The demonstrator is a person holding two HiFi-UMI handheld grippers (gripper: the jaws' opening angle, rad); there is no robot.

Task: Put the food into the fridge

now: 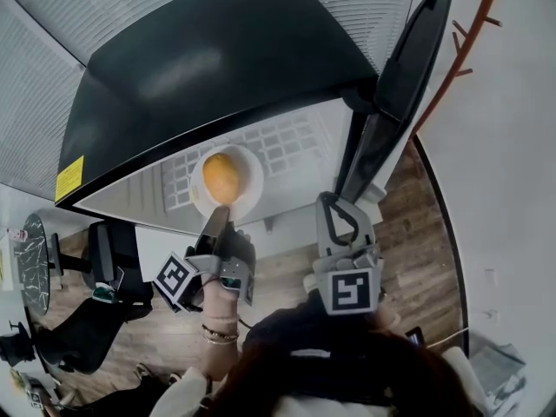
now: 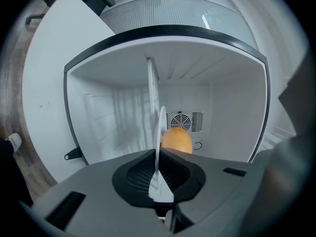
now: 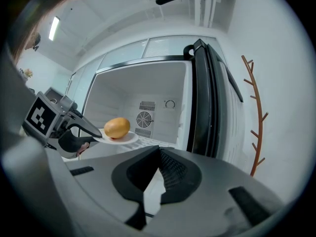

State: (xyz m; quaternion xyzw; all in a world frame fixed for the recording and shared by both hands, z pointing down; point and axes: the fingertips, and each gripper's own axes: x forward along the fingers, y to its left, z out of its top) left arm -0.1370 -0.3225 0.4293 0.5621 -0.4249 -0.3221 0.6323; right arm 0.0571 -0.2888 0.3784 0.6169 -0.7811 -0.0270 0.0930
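A small black fridge (image 1: 217, 59) stands open, its door (image 1: 408, 76) swung to the right. A white plate (image 1: 248, 162) carries one orange-yellow fruit (image 1: 219, 176) just above the fridge's white wire shelf (image 1: 291, 142). My left gripper (image 1: 217, 222) is shut on the plate's near rim. In the left gripper view the plate (image 2: 160, 125) runs edge-on between the jaws, with the fruit (image 2: 176, 139) behind it. My right gripper (image 1: 340, 215) hangs shut and empty below the door's lower edge. The right gripper view shows the fruit (image 3: 117, 127) on the plate (image 3: 129, 138) inside the fridge opening.
The fridge's white inside has a round fan grille (image 2: 180, 120) on the back wall. A brown branch-shaped stand (image 1: 465, 37) rises right of the door. A black office chair (image 1: 100, 263) stands on the wood floor at the left.
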